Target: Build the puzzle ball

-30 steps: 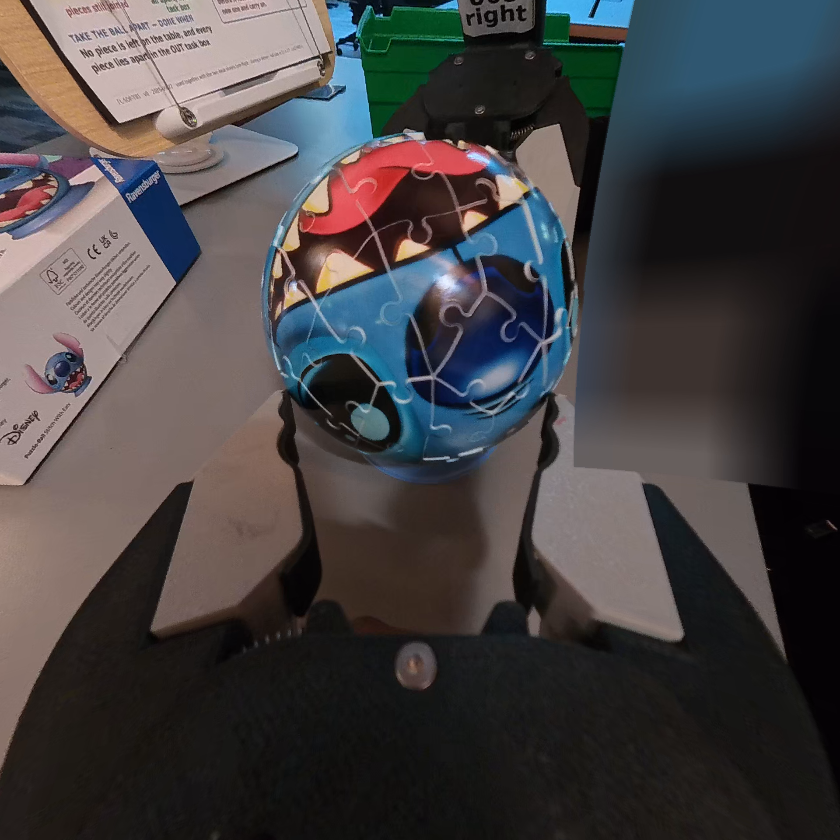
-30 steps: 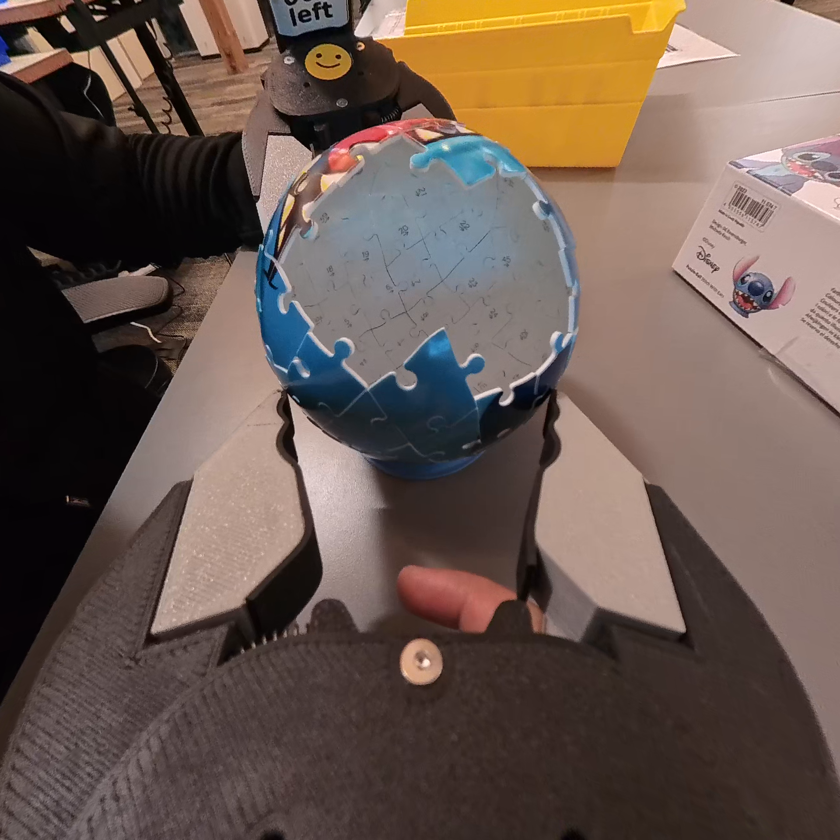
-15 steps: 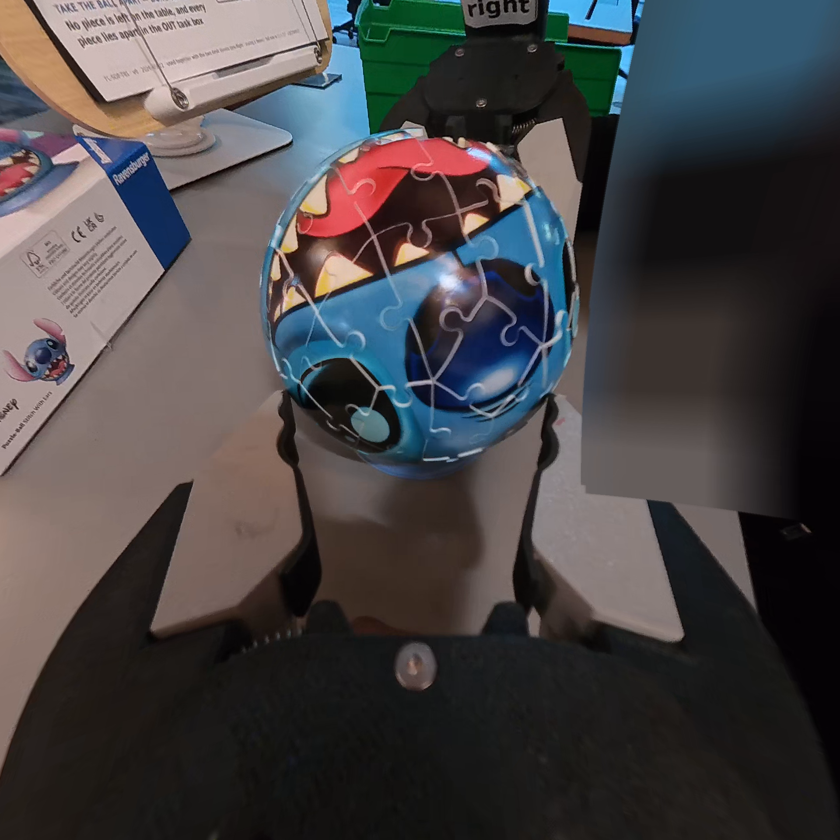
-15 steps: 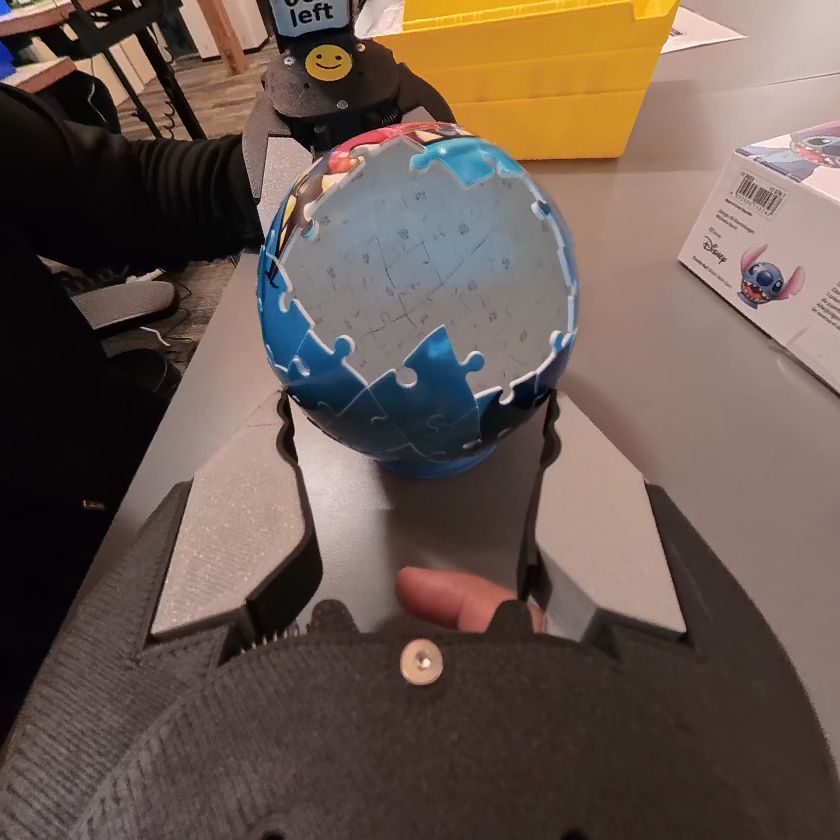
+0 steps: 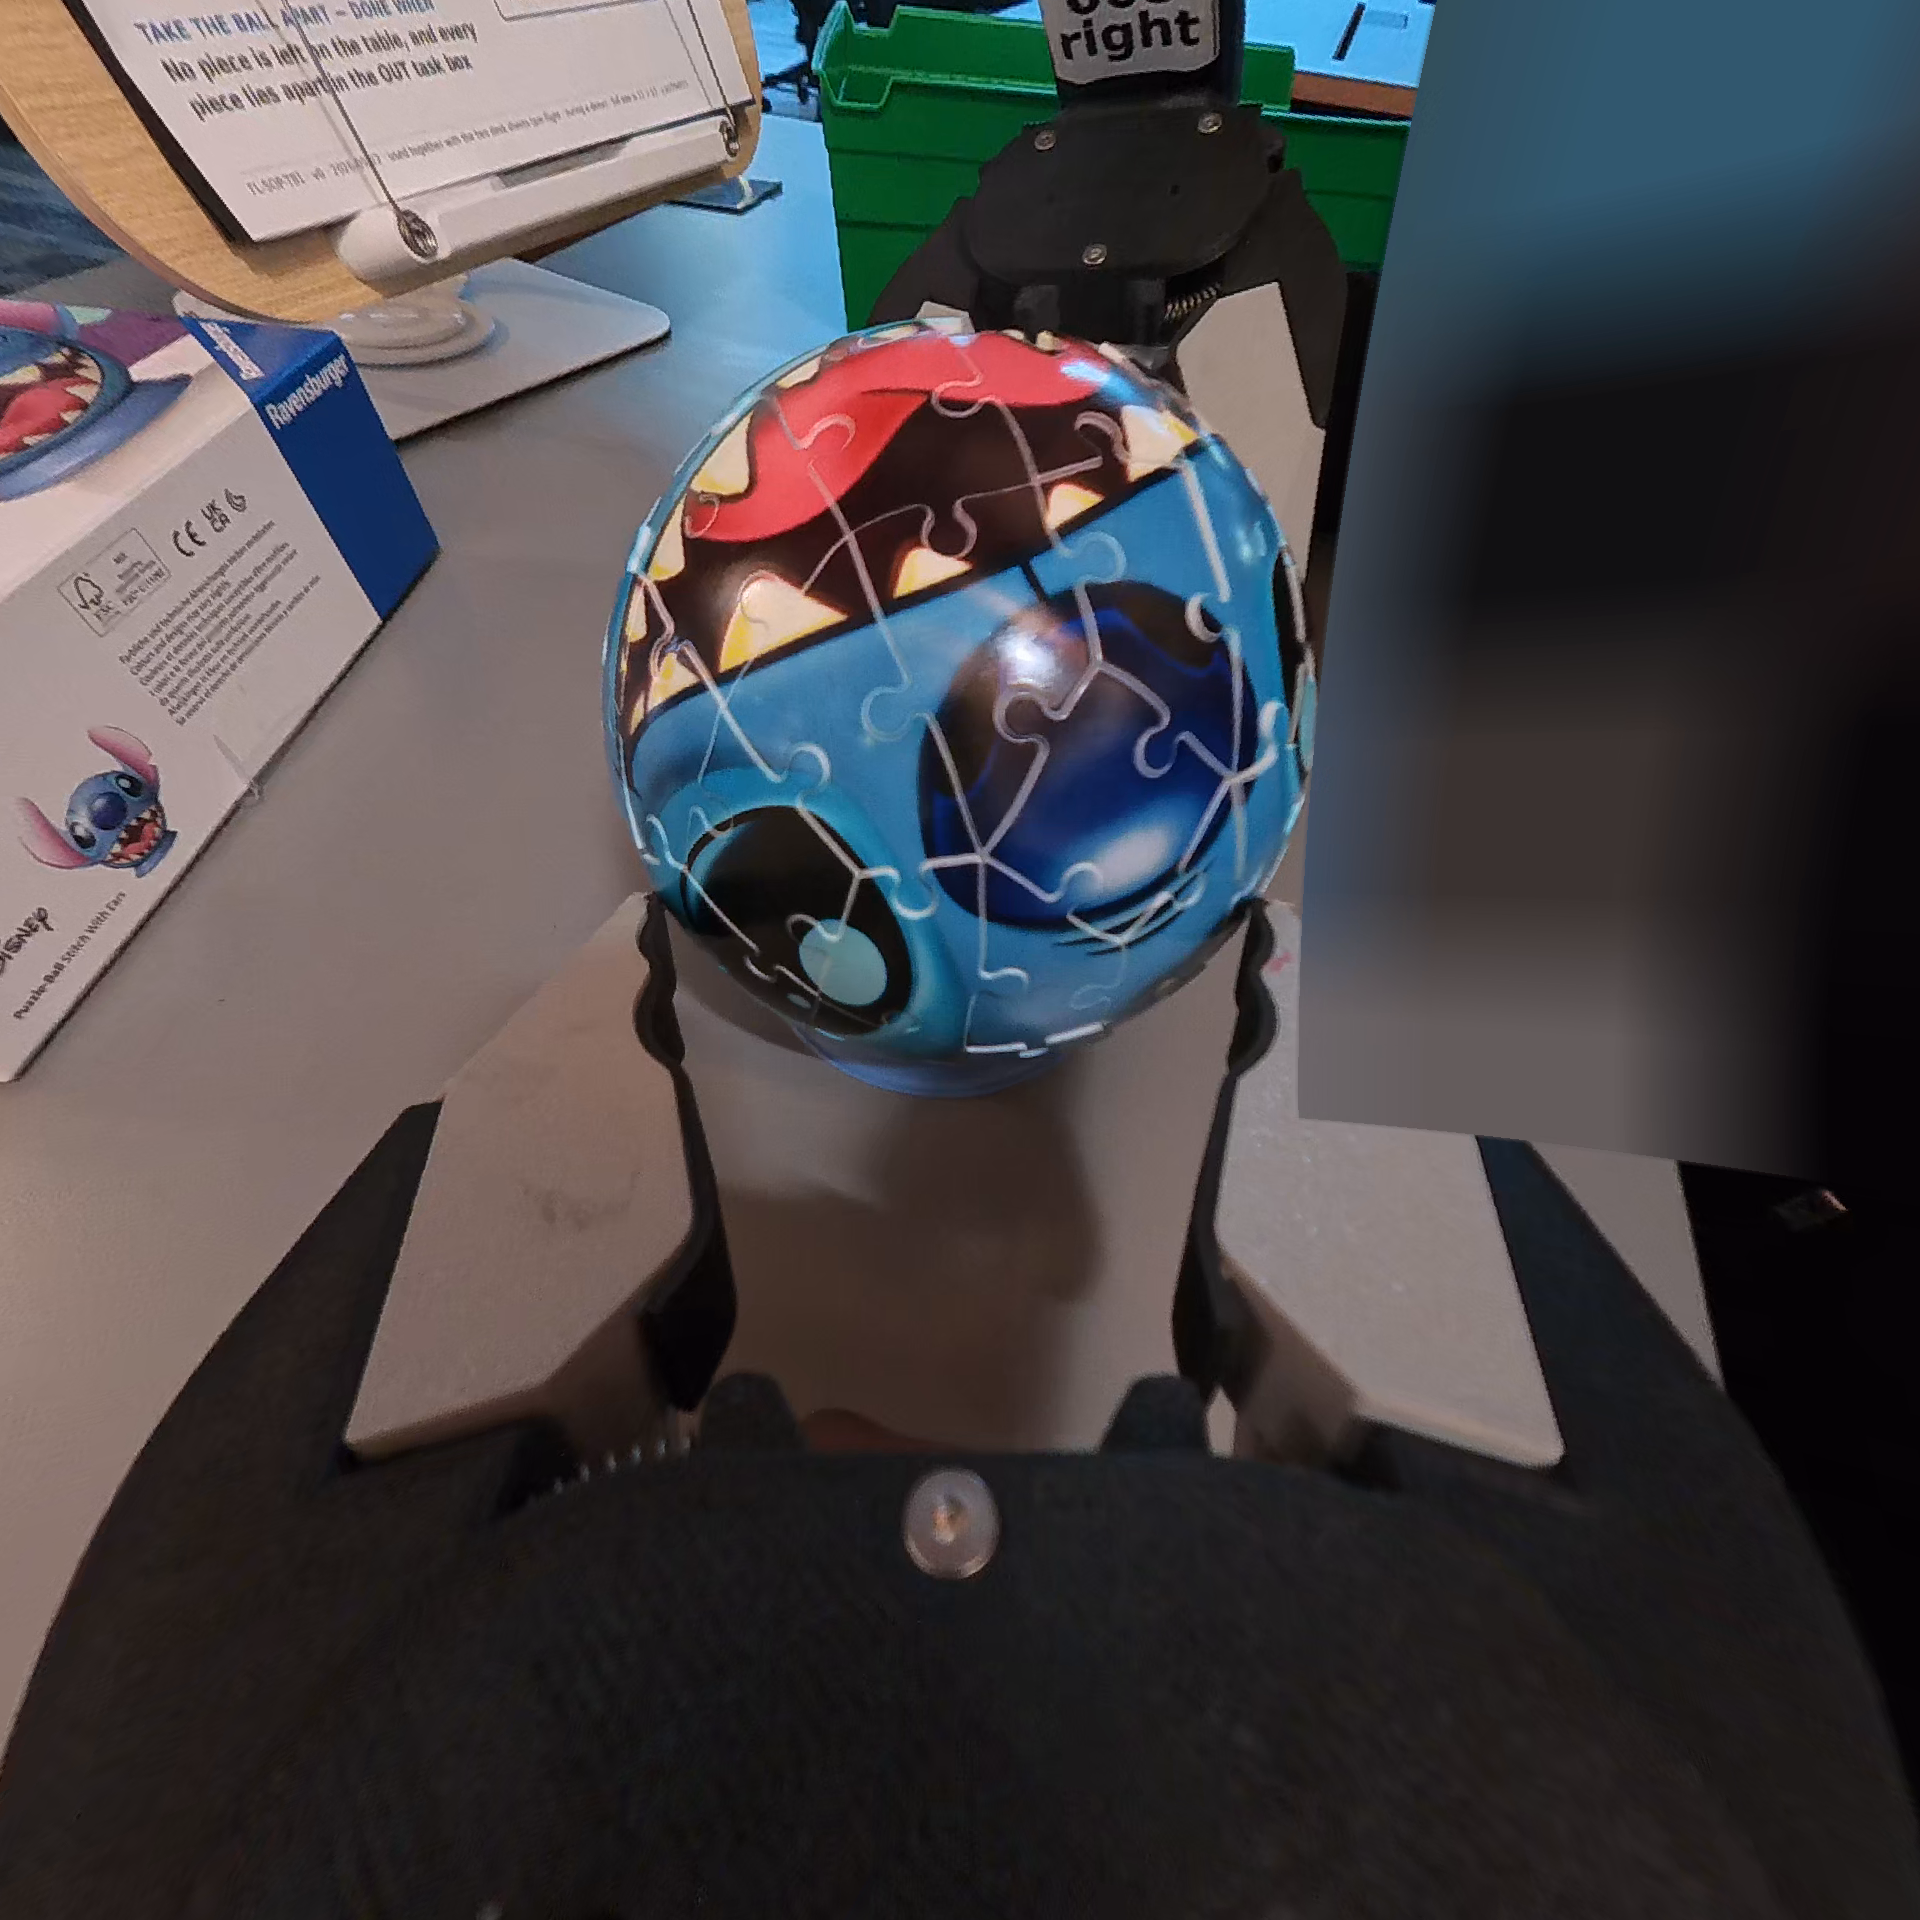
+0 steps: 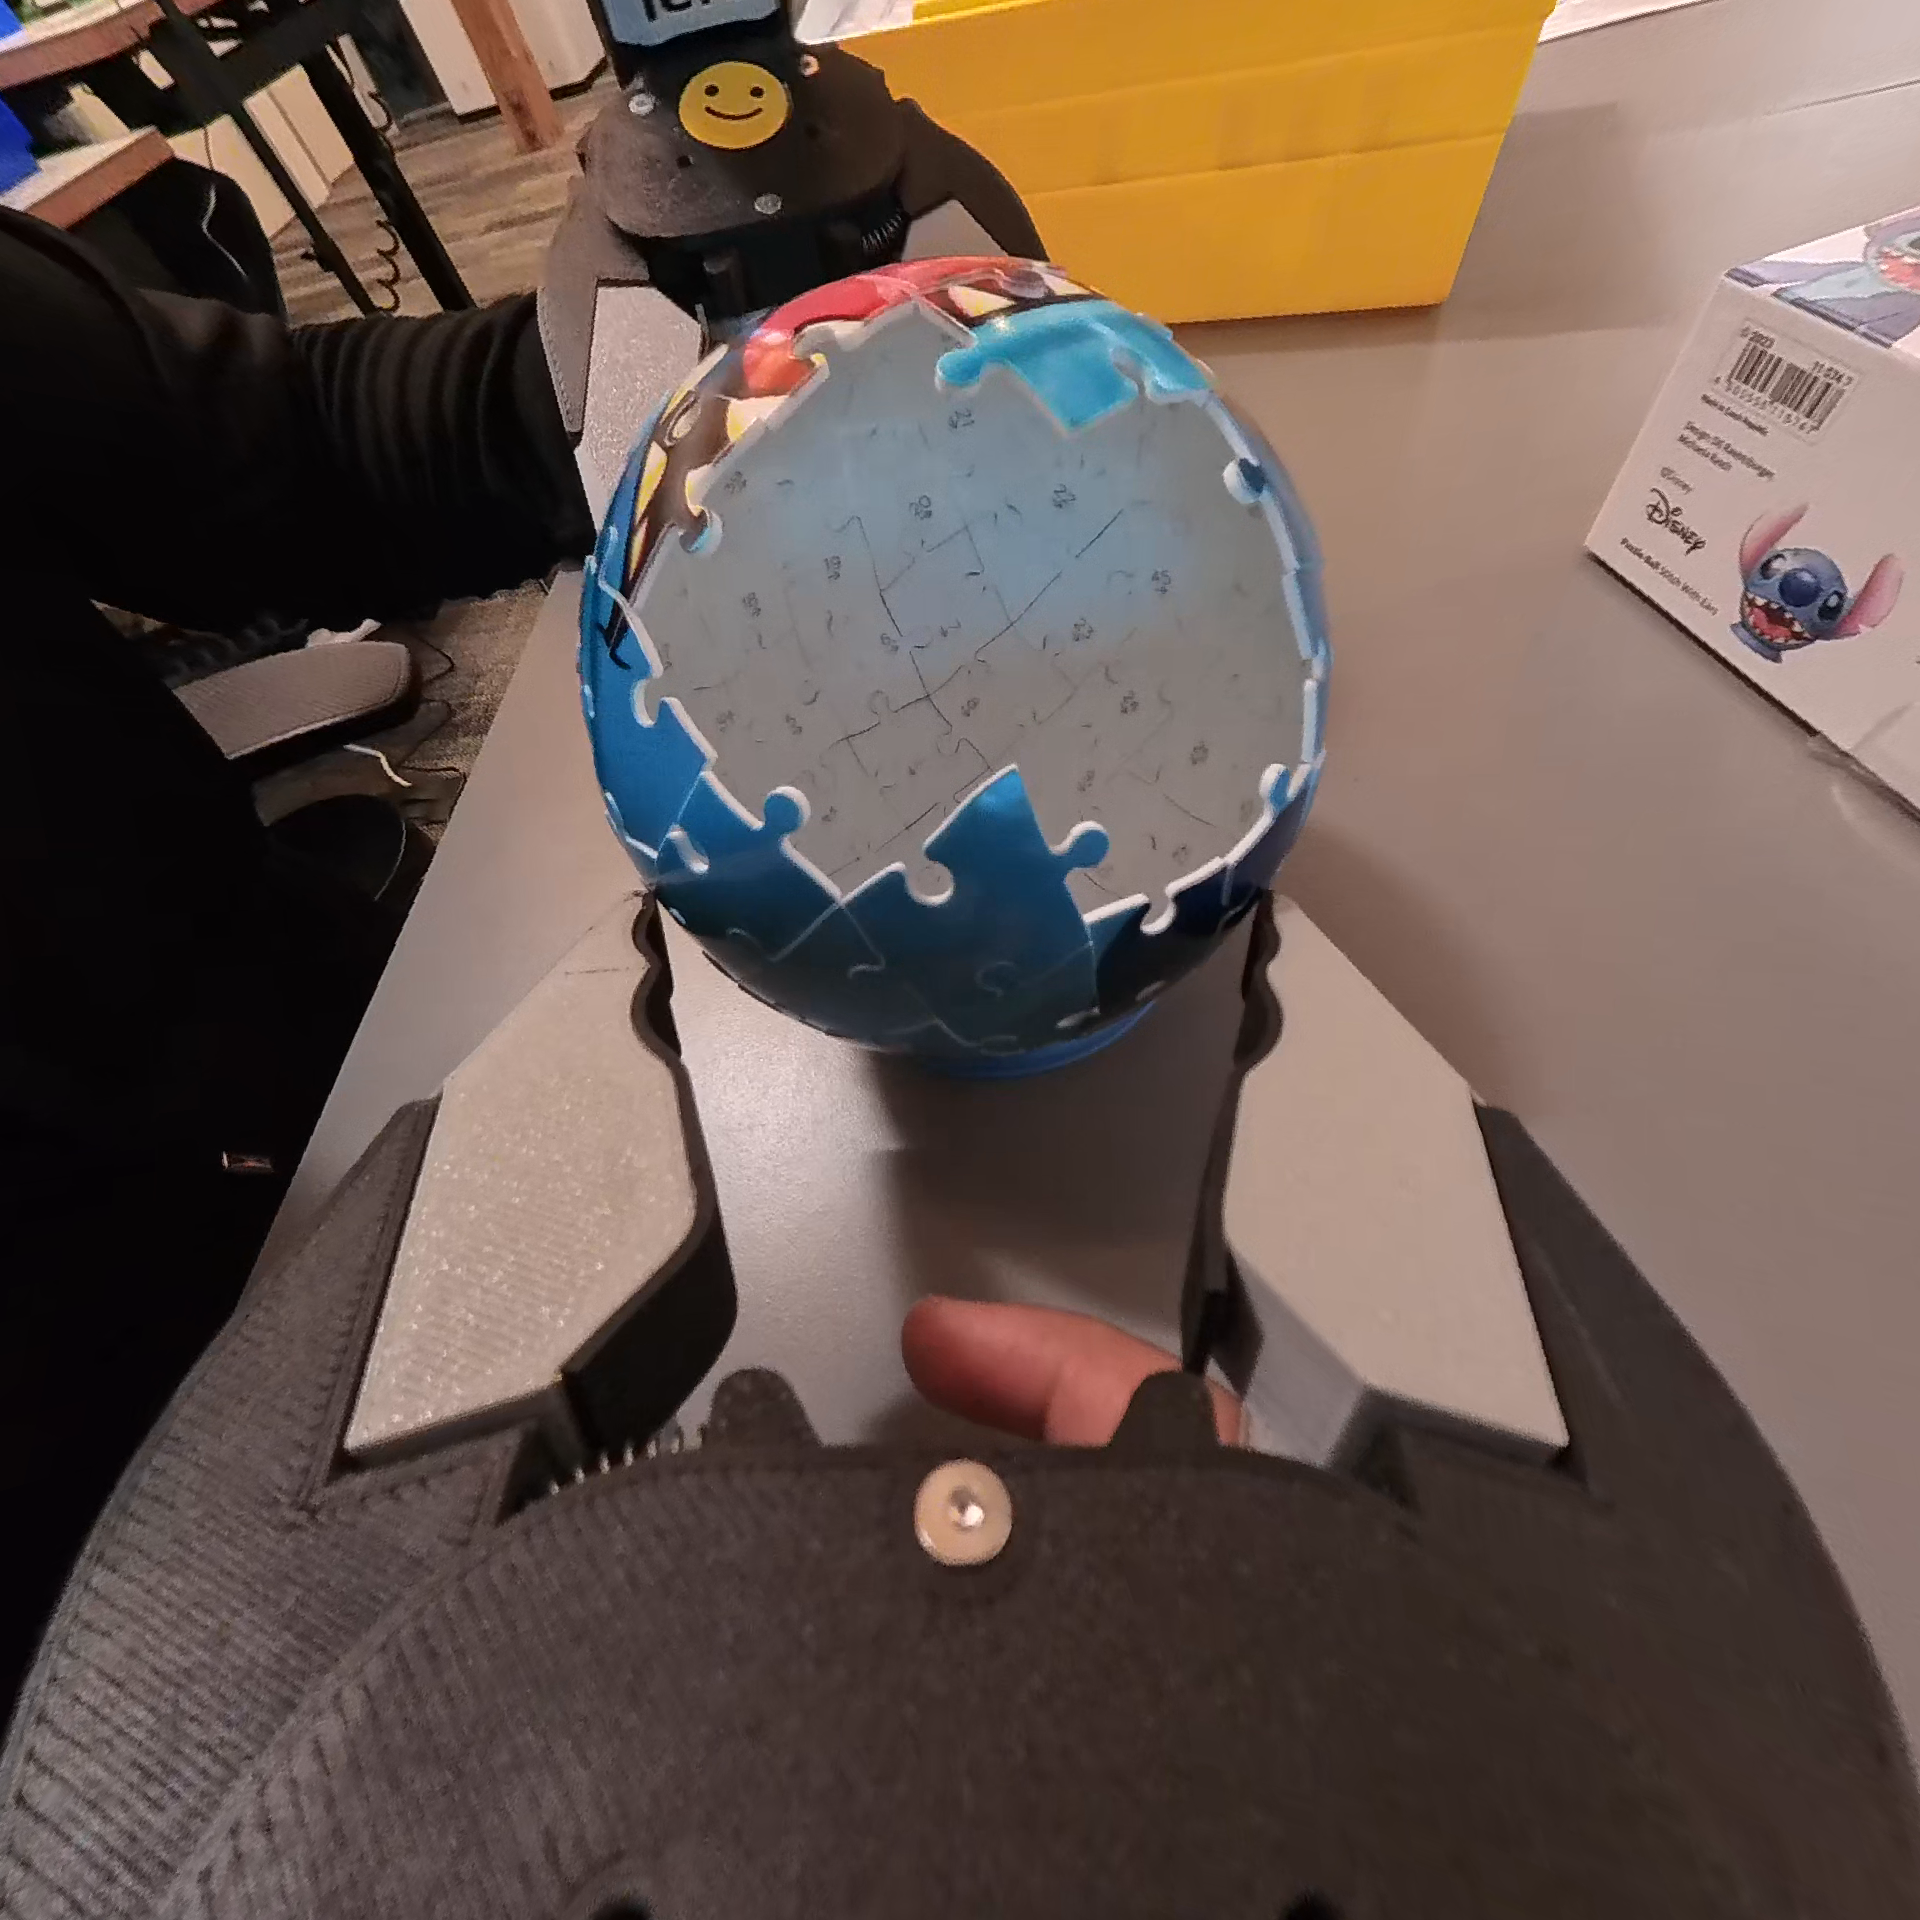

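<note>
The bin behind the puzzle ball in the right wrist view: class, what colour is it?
Yellow. The bin shows best in the right wrist view, behind the puzzle ball.

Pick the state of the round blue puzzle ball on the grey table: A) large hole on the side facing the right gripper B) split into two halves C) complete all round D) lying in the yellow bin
A: the right wrist view shows the round blue puzzle ball with a wide gap exposing the pale inner backs of its pieces, while it stands on the grey table.

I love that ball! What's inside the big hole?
Through the hole in the puzzle ball you see the pale grey backs of the far pieces, printed with small numbers. Nothing else shows inside. The bottom is hidden behind the blue pieces along the lower edge.
</note>
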`<state>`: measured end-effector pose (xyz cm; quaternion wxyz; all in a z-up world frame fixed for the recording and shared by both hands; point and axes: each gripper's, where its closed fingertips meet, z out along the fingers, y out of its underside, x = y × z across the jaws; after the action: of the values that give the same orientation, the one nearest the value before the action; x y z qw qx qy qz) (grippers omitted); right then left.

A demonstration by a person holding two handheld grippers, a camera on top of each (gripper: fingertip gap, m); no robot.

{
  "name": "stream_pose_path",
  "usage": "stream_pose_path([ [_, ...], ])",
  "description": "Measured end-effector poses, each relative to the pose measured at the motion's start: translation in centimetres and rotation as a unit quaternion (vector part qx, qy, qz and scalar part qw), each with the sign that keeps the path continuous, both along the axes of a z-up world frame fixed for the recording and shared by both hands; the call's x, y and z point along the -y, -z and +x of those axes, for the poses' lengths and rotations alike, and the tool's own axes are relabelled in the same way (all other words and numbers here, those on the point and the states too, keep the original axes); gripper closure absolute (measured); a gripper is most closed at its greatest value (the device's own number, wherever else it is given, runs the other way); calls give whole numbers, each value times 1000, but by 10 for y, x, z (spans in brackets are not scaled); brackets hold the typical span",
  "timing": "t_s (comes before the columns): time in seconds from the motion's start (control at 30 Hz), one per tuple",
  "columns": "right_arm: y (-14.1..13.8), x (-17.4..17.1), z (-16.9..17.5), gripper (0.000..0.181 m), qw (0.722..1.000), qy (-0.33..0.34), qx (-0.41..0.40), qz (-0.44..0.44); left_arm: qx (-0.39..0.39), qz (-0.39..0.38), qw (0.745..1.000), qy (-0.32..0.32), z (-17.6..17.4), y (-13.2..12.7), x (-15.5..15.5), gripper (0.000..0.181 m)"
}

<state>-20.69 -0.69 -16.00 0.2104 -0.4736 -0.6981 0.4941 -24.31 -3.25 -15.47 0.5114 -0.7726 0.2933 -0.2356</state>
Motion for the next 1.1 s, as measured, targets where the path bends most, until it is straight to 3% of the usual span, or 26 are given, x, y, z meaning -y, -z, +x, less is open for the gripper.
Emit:
stream_pose_path([
  [0.7,4,-1,5,78,1000,-4,14,9,-16,6,1000,-1,0,3,0,75],
  [0.77,4,-8,14,71,999,-5,22,24,-21,7,1000,-1,0,3,1,75],
  [0.87,-17,-17,35,69,1000,-10,12,22,-34,15,999,1,0,4,3,74],
  [0.97,-54,-51,53,76,995,47,-50,65,-37,26,999,2,-2,2,4,75],
  [1.1,-94,-95,75,89,984,126,-115,50,-43,37,998,-3,-10,-2,6,76],
])
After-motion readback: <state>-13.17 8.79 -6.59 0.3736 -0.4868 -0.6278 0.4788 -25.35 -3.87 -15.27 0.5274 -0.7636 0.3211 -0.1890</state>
